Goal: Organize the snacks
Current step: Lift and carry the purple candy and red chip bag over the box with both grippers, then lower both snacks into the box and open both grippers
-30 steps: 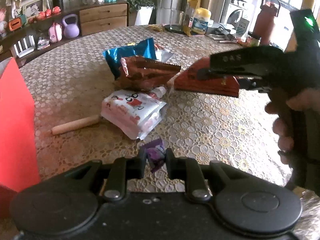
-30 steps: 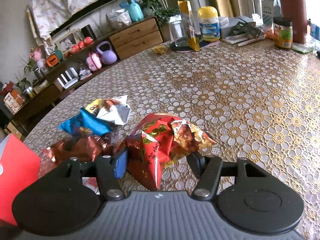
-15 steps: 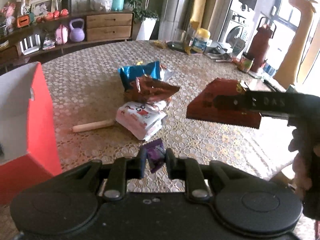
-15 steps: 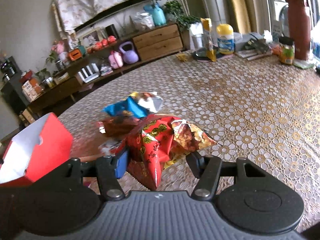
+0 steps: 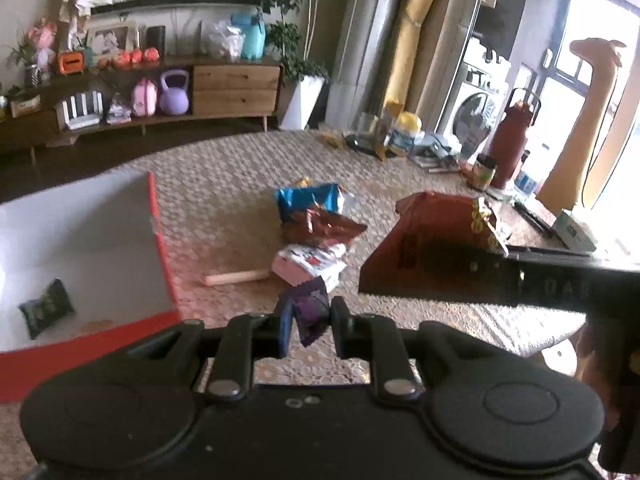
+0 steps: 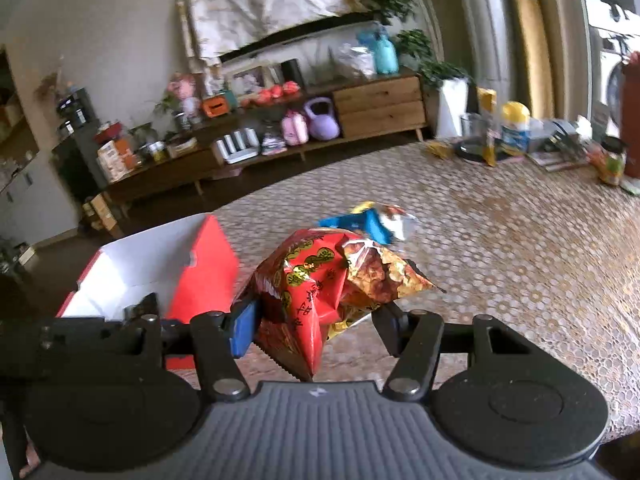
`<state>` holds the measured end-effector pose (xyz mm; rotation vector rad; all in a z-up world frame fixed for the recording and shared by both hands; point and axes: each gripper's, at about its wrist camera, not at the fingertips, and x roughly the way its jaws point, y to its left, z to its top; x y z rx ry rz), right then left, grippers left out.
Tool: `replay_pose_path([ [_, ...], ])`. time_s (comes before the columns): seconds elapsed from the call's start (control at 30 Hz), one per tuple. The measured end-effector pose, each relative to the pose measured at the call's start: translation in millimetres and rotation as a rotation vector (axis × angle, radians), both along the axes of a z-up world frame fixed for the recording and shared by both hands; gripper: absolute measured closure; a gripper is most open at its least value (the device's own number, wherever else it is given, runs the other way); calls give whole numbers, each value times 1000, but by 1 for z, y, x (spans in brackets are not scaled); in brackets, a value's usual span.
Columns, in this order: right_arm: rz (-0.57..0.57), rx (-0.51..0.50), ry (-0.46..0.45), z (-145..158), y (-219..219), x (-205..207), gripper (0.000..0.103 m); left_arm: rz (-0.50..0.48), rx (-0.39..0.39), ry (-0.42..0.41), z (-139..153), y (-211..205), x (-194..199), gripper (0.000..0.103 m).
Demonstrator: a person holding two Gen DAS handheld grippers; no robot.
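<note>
left wrist view: our left gripper [image 5: 309, 326] pinches a small purple packet [image 5: 310, 312], held above the table [image 5: 224, 184]; red box [image 5: 160, 240] at left. right wrist view: our right gripper [image 6: 316, 322], fingers half apart, clamps the red snack bag [image 6: 316, 280] beside the box.

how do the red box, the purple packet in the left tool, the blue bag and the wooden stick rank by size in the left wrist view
1. red box
2. blue bag
3. wooden stick and purple packet: look alike, and the packet sits nearest the camera, so unranked.
</note>
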<state>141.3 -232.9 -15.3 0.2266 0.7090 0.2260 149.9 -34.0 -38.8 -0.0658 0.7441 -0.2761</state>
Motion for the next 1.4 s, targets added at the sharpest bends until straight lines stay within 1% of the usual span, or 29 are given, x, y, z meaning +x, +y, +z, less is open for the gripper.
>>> replay_pose_path([
  [0.2,60,-26,-32,19,35,-8,43,41,18,-43,19,30,-12,86],
  [0.43,127,-47,-56,29,77,-6,43,102,29,-68,36,65,-17,86],
  [0.8,235,-87,-73,36,150,17,43,183,70,-97,53,119,-8,85],
  [1.13,286,-119,-55,23,204,49,43,246,119,-87,47,166,11,85],
  [1.27,299,-138,-40,11,220,60,43,286,138,-60,36,189,22,85],
  [1.4,306,-158,1,-5,233,75,43,325,145,-8,20,211,38,85],
])
